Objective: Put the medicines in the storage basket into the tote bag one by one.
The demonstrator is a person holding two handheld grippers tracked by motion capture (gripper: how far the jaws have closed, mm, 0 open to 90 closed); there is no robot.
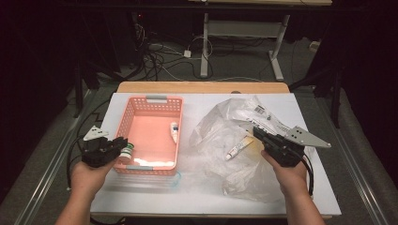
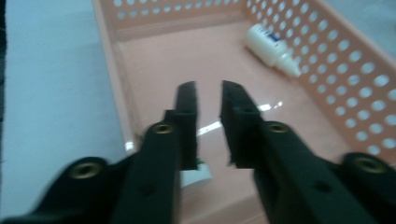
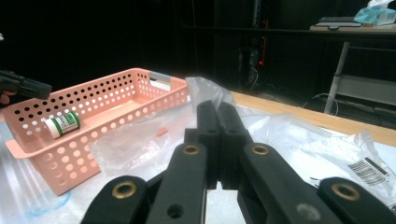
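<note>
A pink perforated basket (image 1: 123,117) stands on the white table cover, left of centre. My left gripper (image 1: 123,143) hovers at its near left corner. Its jaws (image 2: 208,88) are a narrow gap apart, with nothing between them. A small white bottle with a green label (image 1: 126,152) lies just below the tips, inside the basket's near corner (image 3: 63,125). A white dropper bottle (image 2: 273,49) lies by the basket's right wall. My right gripper (image 1: 257,131) is over a crumpled clear plastic bag (image 1: 220,126), its jaws (image 3: 217,108) pressed together. A small tube (image 1: 238,147) lies on the bag.
A barcode label (image 1: 261,111) shows on the far part of the bag. The table's wooden far edge (image 1: 202,87) runs behind the white cover. Beyond it are floor cables and a desk frame (image 1: 205,47). Both cables trail off the near edge.
</note>
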